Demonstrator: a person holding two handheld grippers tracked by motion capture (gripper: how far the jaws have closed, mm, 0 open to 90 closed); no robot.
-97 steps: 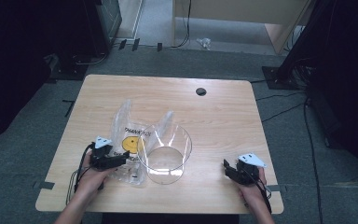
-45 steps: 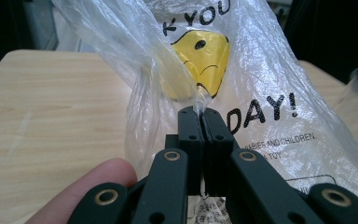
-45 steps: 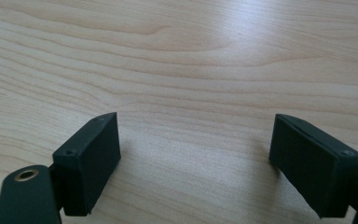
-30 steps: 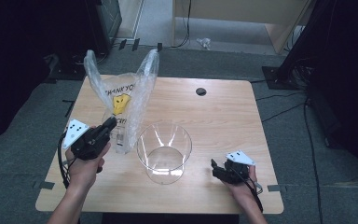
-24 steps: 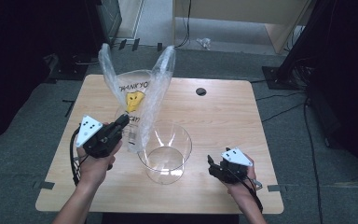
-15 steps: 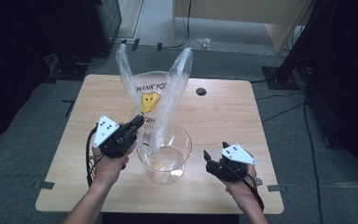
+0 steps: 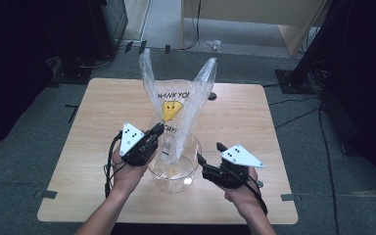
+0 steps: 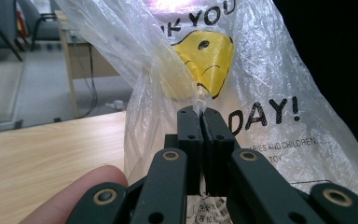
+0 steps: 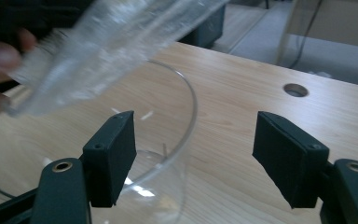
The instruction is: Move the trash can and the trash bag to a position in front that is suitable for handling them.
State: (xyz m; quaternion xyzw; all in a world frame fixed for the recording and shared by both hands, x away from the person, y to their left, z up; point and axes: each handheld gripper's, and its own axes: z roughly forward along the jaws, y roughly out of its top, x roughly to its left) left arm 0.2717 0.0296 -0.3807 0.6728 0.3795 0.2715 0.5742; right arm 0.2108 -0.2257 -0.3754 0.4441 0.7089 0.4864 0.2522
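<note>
- Looking at a thin clear plastic carrier bag with a yellow smiley face and black lettering (image 7: 176, 117), held up above the light wooden worktop (image 7: 93, 117) with both loop handles poking skyward.
- Seems to dip its lower end into the mouth of the round clear glass bowl (image 7: 199, 147) sitting mid-worktop, though hard to tell how deep.
- Left tongs (image 7: 157, 128) clamped fully together on a pinched fold of the film, just under the smiley print; clear as day in the left gripper view (image 8: 198, 114), with the bag (image 8: 261, 93) bunching up around the pinch.
- Right tongs (image 7: 209, 152) spread fairly wide and gripping nothing, hovering just beside the bowl's right side; same story in the right gripper view (image 9: 200, 149), with the glass rim (image 9: 193, 100) curving close ahead.
- Probably weighs next to nothing, so no muscle needed, but flops, crinkles and swings with any quick move.
- Slippery film too, so best to grab a gathered fold or a handle loop rather than a single flat layer.
- Could tear if yanked against the pinch.
- Bowl likely the opposite: rigid, smooth, heavier, breakable. Safest to steady by the rim or wall, gently.
</note>
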